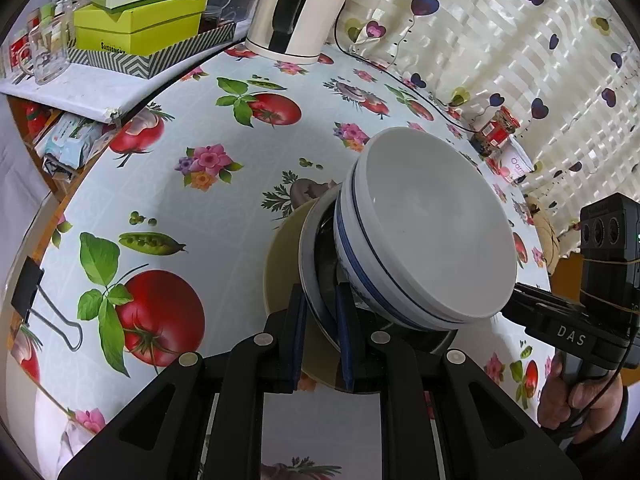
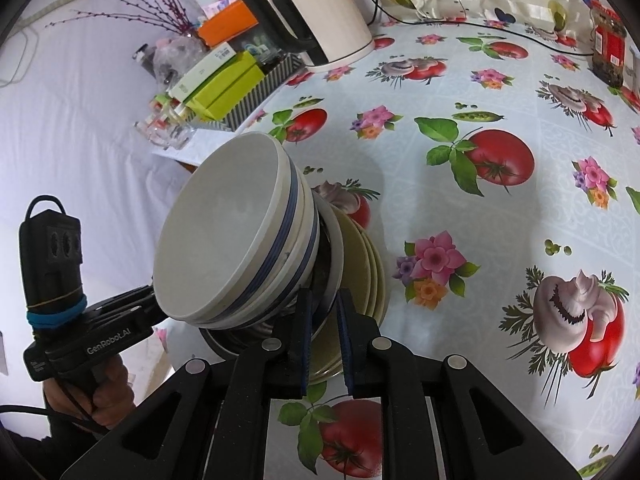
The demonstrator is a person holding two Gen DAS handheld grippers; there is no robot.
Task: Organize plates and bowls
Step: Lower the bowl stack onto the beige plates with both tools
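Observation:
A stack of dishes is held above the table between both grippers. White bowls with blue bands [image 1: 432, 236] [image 2: 224, 236] sit on top, a grey-rimmed plate [image 1: 310, 280] [image 2: 334, 256] under them, and beige plates [image 1: 280, 276] [image 2: 368, 272] at the bottom. My left gripper [image 1: 322, 332] is shut on the stack's rim on one side. My right gripper [image 2: 324, 336] is shut on the stack's rim on the opposite side. Each gripper shows in the other's view, the right [image 1: 576, 320] and the left [image 2: 80, 336].
The table has a tomato-and-flower cloth [image 1: 192, 184] [image 2: 480, 208]. A white kettle [image 1: 300, 8] [image 2: 320, 16] stands at the back. Green boxes on a tray [image 1: 140, 24] [image 2: 224, 80] and glass cups [image 1: 48, 52] lie at the left. A jar [image 1: 496, 128] [image 2: 608, 48] stands by the curtain.

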